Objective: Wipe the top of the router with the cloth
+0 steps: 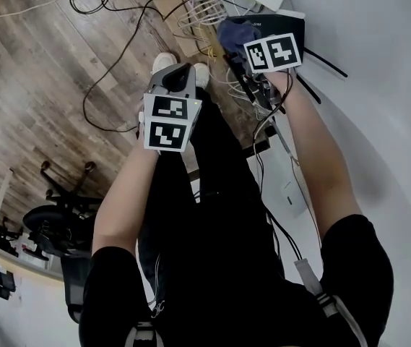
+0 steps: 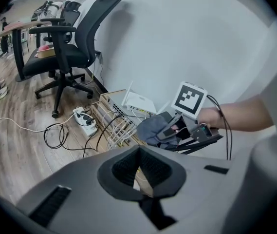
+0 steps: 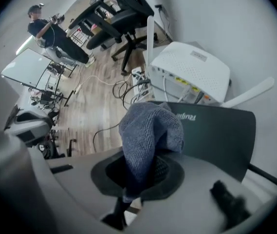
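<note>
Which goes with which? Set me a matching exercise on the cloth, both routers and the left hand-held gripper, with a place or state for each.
Things:
1. cloth
2. black router
3. white router
4. left hand-held gripper

Places or states:
A. empty, off to the side of the routers
B. by the wall, antenna up
C. pinched in the right hand-held gripper
D. lying flat, just beyond the hanging cloth

Pairs: 1-C, 2-D, 3-B, 4-A
</note>
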{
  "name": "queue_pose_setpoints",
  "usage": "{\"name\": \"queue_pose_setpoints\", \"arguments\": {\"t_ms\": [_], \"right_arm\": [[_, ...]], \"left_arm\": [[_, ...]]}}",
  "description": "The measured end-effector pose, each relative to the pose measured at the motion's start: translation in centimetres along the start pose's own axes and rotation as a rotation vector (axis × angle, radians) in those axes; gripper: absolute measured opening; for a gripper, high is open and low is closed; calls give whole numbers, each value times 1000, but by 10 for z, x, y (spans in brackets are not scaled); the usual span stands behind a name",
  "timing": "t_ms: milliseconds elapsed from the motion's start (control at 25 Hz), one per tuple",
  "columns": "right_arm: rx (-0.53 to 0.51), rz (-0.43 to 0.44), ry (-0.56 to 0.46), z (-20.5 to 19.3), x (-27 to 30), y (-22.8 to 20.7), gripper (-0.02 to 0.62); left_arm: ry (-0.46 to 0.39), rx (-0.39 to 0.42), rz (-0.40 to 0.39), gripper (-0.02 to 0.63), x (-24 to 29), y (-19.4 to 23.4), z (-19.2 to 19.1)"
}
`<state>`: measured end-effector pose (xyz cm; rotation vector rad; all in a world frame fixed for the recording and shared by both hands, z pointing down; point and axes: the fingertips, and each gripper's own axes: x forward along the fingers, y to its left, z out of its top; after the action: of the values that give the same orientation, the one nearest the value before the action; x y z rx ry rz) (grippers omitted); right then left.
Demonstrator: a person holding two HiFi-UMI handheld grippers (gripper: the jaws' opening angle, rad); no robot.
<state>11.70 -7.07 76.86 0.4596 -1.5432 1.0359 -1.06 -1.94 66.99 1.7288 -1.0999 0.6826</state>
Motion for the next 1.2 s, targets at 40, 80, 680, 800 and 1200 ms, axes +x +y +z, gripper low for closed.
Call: {"name": "queue_pose_setpoints", "arguments": {"t_ms": [40, 80, 680, 800, 1200], "right_arm": [[-22, 16, 54, -11, 1, 3, 44], [-52, 23, 103, -22, 1, 4, 44], [-133, 163, 440, -68, 6, -4, 44], [-127, 154, 507, -78, 0, -19, 44], [-86, 10, 658, -110, -17, -95, 44]], "left_arm": [[4, 0, -4, 11, 0, -1, -1], [8, -1, -5, 11, 0, -1, -3], [87, 27, -12, 11, 12, 7, -13], [93, 38, -17, 11, 11, 5, -14], [131, 83, -59, 11, 19, -14, -25]]}}
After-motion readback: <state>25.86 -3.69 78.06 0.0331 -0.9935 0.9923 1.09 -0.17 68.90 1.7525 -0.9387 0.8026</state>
